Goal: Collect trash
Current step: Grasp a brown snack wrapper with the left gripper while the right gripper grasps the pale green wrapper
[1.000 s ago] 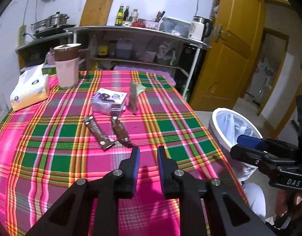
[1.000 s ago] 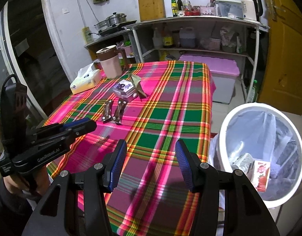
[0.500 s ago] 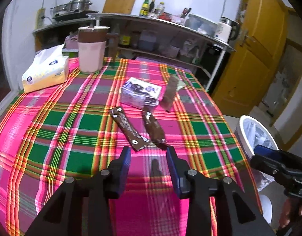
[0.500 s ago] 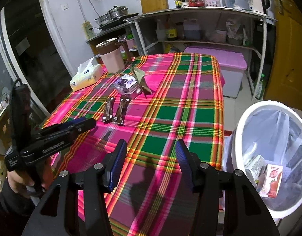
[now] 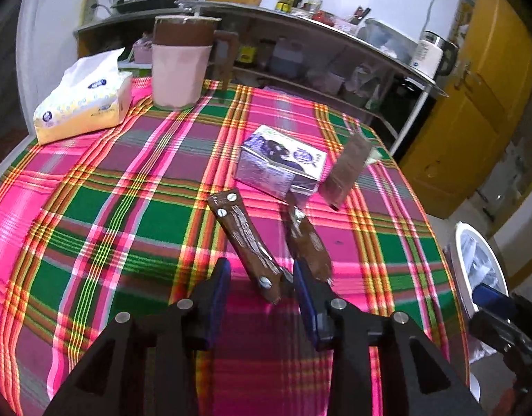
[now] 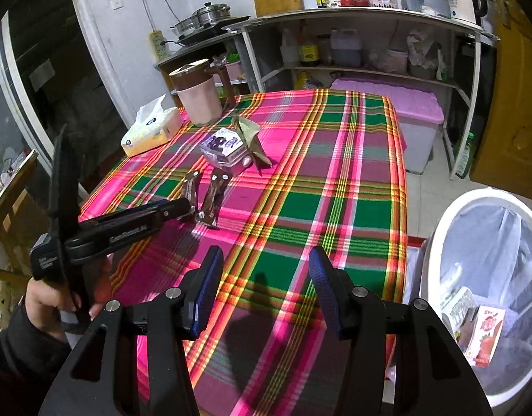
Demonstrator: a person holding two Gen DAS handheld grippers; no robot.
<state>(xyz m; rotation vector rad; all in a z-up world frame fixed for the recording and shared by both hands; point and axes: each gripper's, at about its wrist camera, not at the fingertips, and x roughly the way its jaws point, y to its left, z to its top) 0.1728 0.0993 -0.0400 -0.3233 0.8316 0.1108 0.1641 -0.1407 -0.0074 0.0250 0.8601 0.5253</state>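
Note:
Two brown snack wrappers (image 5: 243, 239) (image 5: 306, 239) lie side by side on the plaid tablecloth (image 5: 127, 208). Behind them sit a purple carton (image 5: 283, 161) and a brown-and-green packet (image 5: 349, 170). My left gripper (image 5: 261, 270) is open just above the cloth, and the near end of the left wrapper lies between its fingers, with the pads apart from it. My right gripper (image 6: 264, 263) hangs open and empty over the table's near right part, beside the white bin (image 6: 484, 277). The bin holds cartons in a clear bag.
A pink pitcher with a brown lid (image 5: 179, 66) and a tissue pack (image 5: 85, 104) stand at the table's far left. Behind the table is a metal shelf unit (image 6: 370, 20) with bottles and a kettle. A purple-lidded storage box (image 6: 397, 111) sits under it. A yellow door (image 5: 474, 121) is at the right.
My left gripper has moved forward and down to the wrappers, and its jaws have widened around the left wrapper's near end. The right gripper has drifted slightly closer to the table.

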